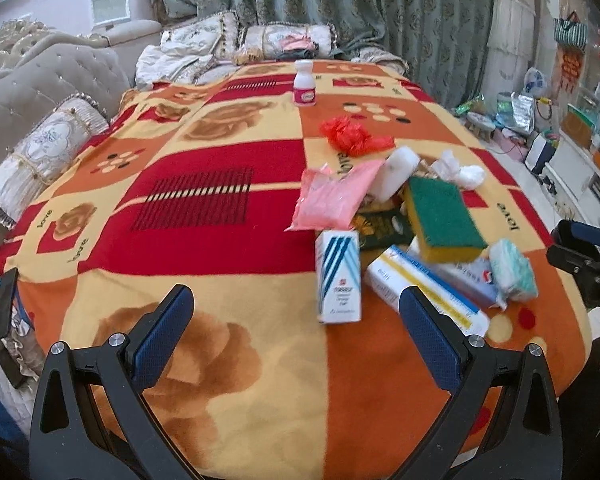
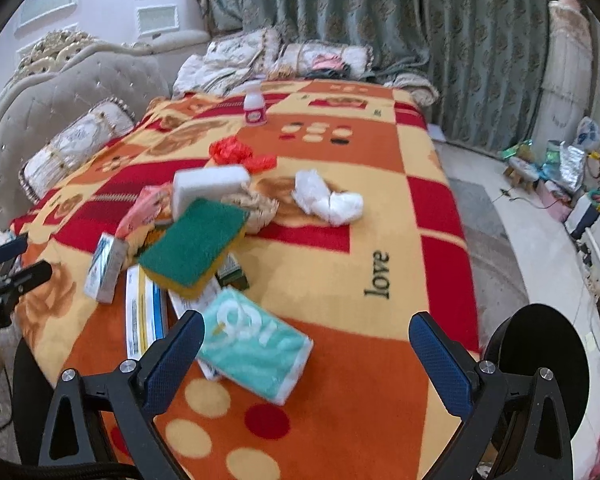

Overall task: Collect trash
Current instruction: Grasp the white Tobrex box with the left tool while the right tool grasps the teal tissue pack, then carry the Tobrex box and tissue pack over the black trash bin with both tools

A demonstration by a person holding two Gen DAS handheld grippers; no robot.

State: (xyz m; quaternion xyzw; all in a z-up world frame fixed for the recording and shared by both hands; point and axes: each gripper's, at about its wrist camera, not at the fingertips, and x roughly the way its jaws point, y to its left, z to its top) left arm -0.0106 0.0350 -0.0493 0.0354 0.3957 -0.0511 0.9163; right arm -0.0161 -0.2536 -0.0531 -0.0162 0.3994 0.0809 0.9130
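left claw [image 1: 296, 312] agape, trash pile [image 1: 412, 240] on blanket [image 1: 204, 184]

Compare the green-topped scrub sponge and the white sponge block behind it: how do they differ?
The green-and-yellow scrub sponge has two layers, a green scouring pad on yellow foam; the white sponge block is plain white throughout. The scrub sponge lies tilted across the boxes near the grippers; the white block sits farther back, propped on the pink packet. Both are rectangular sponges in the same pile on the blanket.

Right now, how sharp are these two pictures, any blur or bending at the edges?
Left wrist view: mostly sharp, the green-and-yellow scrub sponge slightly smeared, the patterned fleece blanket bowed by the fisheye. Right wrist view: softer, the teal tissue packet blurred, dark vignette in the corners.
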